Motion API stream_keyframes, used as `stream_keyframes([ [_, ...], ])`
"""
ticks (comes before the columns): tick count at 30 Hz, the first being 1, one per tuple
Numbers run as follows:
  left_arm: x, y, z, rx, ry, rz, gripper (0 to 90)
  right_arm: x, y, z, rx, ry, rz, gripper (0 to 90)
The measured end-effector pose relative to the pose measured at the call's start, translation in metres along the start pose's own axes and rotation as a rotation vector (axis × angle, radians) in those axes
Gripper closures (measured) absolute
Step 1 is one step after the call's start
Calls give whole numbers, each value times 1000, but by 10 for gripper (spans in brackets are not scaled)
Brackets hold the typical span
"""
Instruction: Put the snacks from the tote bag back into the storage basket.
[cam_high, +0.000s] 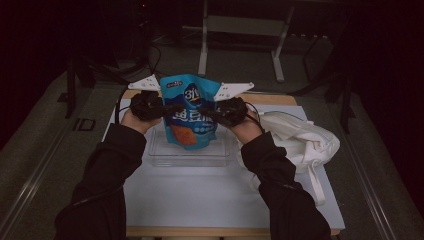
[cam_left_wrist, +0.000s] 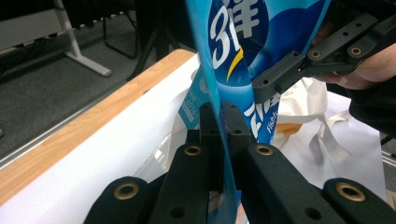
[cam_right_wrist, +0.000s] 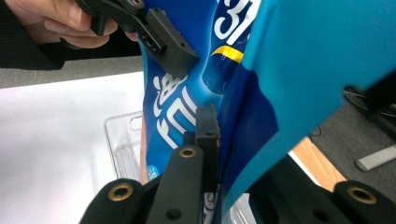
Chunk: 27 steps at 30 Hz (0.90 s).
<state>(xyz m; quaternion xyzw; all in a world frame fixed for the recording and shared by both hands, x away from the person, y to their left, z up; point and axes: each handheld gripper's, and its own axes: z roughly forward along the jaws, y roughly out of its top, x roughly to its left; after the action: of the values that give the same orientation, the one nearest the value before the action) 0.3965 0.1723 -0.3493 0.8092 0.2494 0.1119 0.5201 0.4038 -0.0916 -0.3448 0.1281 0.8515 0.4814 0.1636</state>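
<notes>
- The left gripper (cam_high: 172, 108) is clamped on the left edge of the blue snack bag (cam_high: 192, 112), its jaws pressed together over the film
- The right gripper (cam_high: 212, 112) is clamped on the bag's right edge
- The bag hangs upright over the clear plastic tray (cam_high: 165, 155)
- A white cloth bag (cam_high: 300, 140) lies just right of the tray on the white table (cam_high: 200, 195)

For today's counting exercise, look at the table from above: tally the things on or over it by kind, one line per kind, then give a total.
Blue snack bag: 1
Clear plastic tray: 1
White cloth bag: 1
Hand-held tongs: 2, the left and the right, both clamped on the snack bag
Total: 5
</notes>
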Motion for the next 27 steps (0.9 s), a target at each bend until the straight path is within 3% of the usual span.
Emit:
stream_keyframes([
  [27,5,-40,17,53,-30,-58,900,6,-37,25,42,53,57,861],
])
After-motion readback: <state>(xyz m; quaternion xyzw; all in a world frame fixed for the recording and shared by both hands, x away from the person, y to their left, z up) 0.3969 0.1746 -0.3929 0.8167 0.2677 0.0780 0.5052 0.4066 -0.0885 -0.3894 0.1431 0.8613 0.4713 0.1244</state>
